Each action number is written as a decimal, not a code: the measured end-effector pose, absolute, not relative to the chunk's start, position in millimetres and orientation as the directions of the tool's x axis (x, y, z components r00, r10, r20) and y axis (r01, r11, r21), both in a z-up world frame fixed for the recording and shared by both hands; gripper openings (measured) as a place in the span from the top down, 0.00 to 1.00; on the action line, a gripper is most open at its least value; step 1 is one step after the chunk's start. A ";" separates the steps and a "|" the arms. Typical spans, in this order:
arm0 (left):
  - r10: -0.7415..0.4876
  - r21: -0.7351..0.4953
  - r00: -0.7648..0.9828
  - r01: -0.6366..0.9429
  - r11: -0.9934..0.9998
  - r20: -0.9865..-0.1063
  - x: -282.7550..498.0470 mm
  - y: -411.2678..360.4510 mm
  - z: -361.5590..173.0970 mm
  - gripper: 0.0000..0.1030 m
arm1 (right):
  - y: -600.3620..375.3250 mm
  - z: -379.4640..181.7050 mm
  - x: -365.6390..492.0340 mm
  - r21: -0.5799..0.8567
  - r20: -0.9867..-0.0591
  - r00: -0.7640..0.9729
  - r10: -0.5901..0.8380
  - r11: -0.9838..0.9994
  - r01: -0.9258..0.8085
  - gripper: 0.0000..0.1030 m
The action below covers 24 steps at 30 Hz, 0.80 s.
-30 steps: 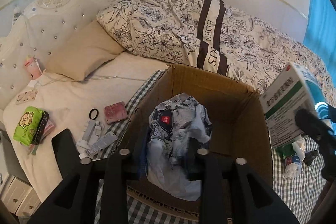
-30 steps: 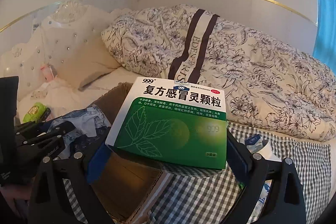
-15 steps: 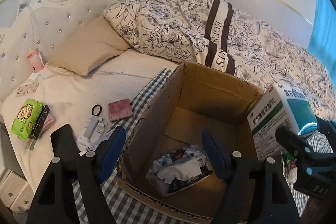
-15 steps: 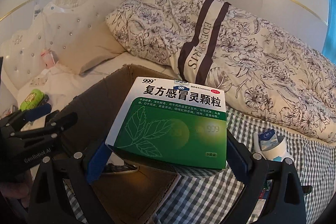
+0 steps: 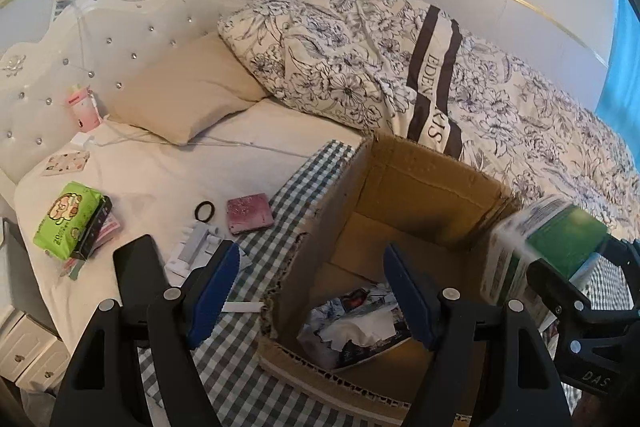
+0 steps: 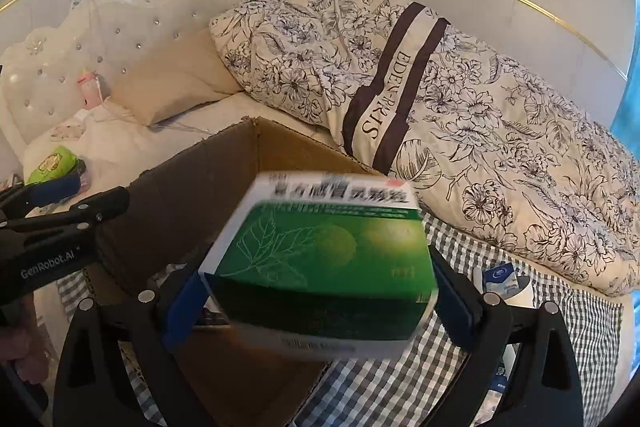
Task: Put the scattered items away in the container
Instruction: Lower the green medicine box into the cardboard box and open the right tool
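Left wrist: hair tie (image 5: 204, 210), wallet (image 5: 249, 213), bedsheet (image 5: 168, 171)

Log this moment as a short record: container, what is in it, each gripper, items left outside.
container: cardboard box, open, on the checked cloth
inside: tissue pack on the bottom
left gripper: open, nothing between the pads, over the box's near left corner
right gripper: holds a green medicine box at the container's right edge
outside: green packet, hair tie, pink case
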State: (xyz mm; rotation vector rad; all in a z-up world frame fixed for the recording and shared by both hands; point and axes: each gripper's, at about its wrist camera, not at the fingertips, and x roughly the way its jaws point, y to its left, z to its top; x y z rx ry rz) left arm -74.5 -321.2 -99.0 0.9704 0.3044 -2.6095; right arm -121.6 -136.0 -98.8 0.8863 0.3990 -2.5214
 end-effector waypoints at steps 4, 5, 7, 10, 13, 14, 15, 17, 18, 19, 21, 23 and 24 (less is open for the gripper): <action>-0.247 -0.083 -0.719 0.390 -0.917 -0.649 -66.2 -321.3 -86.7 0.25 | -132.7 -89.2 -116.2 -0.120 -0.626 -0.711 -0.320 -0.862 0.493 0.05; -0.248 -0.084 -0.722 0.390 -0.917 -0.646 -64.7 -320.9 -84.0 0.25 | -131.7 -85.9 -114.4 -0.116 -0.618 -0.715 -0.326 -0.862 0.493 0.05; -0.252 -0.085 -0.727 0.392 -0.916 -0.639 -61.5 -319.4 -77.9 0.25 | -129.3 -76.9 -110.2 -0.109 -0.598 -0.728 -0.336 -0.865 0.489 0.05; -0.250 -0.089 -0.739 0.386 -0.918 -0.626 -56.2 -314.6 -67.2 0.25 | -125.8 -64.0 -103.2 -0.108 -0.574 -0.744 -0.343 -0.868 0.484 0.05; -0.243 -0.089 -0.757 0.368 -0.926 -0.606 -49.6 -304.8 -54.5 0.25 | -119.0 -49.9 -93.9 -0.111 -0.544 -0.764 -0.346 -0.873 0.474 0.05; -0.242 -0.086 -0.763 0.362 -0.928 -0.599 -47.2 -300.5 -50.2 0.25 | -115.3 -44.3 -89.8 -0.112 -0.531 -0.774 -0.346 -0.876 0.468 0.05; -0.243 -0.082 -0.769 0.357 -0.930 -0.591 -44.2 -296.0 -45.6 0.25 | -112.0 -39.7 -86.4 -0.112 -0.521 -0.781 -0.345 -0.879 0.463 0.05; -0.242 -0.082 -0.778 0.351 -0.933 -0.580 -39.9 -289.4 -38.0 0.25 | -105.0 -31.0 -80.3 -0.107 -0.505 -0.789 -0.349 -0.882 0.458 0.04; -0.239 -0.085 -0.783 0.347 -0.934 -0.574 -36.8 -286.3 -33.9 0.25 | -100.4 -25.7 -76.1 -0.100 -0.497 -0.792 -0.354 -0.883 0.458 0.04; -0.237 -0.086 -0.786 0.345 -0.935 -0.570 -34.4 -284.1 -30.8 0.25 | -96.3 -21.4 -72.8 -0.096 -0.489 -0.797 -0.355 -0.886 0.454 0.04; -0.235 -0.088 -0.796 0.338 -0.937 -0.558 -28.6 -278.4 -23.1 0.25 | -88.0 -12.3 -64.6 -0.095 -0.471 -0.809 -0.352 -0.892 0.442 0.04; -0.233 -0.090 -0.806 0.332 -0.939 -0.545 -22.4 -271.8 -14.8 0.25 | -81.8 -5.3 -57.0 -0.097 -0.458 -0.819 -0.345 -0.897 0.432 0.04; -0.231 -0.090 -0.811 0.328 -0.940 -0.537 -18.9 -267.8 -10.3 0.25 | -77.6 -0.9 -52.9 -0.096 -0.451 -0.824 -0.343 -0.899 0.426 0.04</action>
